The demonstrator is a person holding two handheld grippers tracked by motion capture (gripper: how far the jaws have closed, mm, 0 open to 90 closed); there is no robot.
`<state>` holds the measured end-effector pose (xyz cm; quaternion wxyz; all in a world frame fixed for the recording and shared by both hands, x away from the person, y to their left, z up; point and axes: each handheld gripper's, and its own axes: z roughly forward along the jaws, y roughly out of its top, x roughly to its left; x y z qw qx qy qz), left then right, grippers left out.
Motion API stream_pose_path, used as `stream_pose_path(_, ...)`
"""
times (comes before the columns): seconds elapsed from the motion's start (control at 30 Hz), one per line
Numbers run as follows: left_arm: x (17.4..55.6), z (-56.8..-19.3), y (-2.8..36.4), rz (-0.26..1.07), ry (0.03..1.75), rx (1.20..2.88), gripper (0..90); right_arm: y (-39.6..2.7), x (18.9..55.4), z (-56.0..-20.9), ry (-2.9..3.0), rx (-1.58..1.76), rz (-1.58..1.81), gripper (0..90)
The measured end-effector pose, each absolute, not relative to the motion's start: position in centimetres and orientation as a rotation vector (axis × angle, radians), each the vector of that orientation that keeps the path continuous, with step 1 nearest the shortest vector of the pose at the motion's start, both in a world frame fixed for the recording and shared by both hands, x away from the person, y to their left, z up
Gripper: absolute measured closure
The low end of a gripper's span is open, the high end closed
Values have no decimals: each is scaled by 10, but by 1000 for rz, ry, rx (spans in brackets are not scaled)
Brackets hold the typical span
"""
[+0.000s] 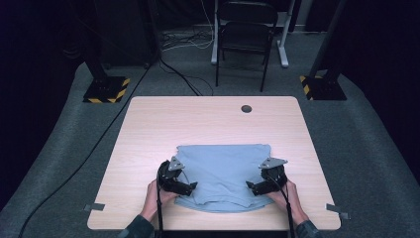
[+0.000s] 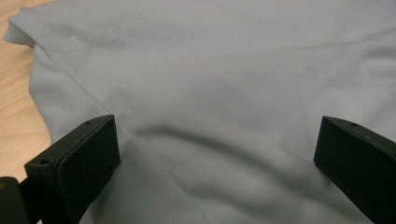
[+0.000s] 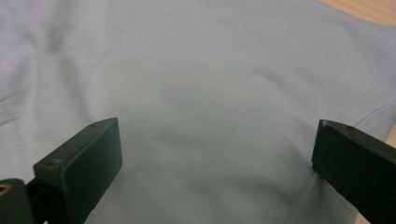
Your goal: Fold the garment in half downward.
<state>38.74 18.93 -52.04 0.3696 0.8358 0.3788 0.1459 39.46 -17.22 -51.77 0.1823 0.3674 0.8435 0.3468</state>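
A light blue folded garment (image 1: 224, 171) lies on the near half of the wooden table (image 1: 208, 121). My left gripper (image 1: 192, 187) rests over its near left part, jaws pointing inward. In the left gripper view the gripper (image 2: 217, 158) stands open just above the blue cloth (image 2: 224, 79), with nothing between its jaws. My right gripper (image 1: 250, 187) sits over the garment's near right part, facing the left one. In the right gripper view the gripper (image 3: 217, 158) is also open, wide apart above the cloth (image 3: 201, 79).
A dark round cable hole (image 1: 246, 108) marks the table's far edge. Beyond the table stand a black folding chair (image 1: 246, 34) and two stand bases with yellow-black tape (image 1: 106, 89). Small tape tabs (image 1: 94, 207) stick out at the near corners.
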Motion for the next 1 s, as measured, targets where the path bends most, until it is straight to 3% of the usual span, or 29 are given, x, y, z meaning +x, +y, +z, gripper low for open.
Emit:
stream_pose_path(0.23,368,-528,184,399,959,2183,0,-164,372,-526,2427,974,939,9)
stream_pose_path(0.67,363,-534,190,418,984,2140,0,-170,368,-533,2393,992,1003,0)
stream_pose_path(1.0,351,-524,227,508,1121,2012,0,-193,362,-522,2277,1070,1072,0)
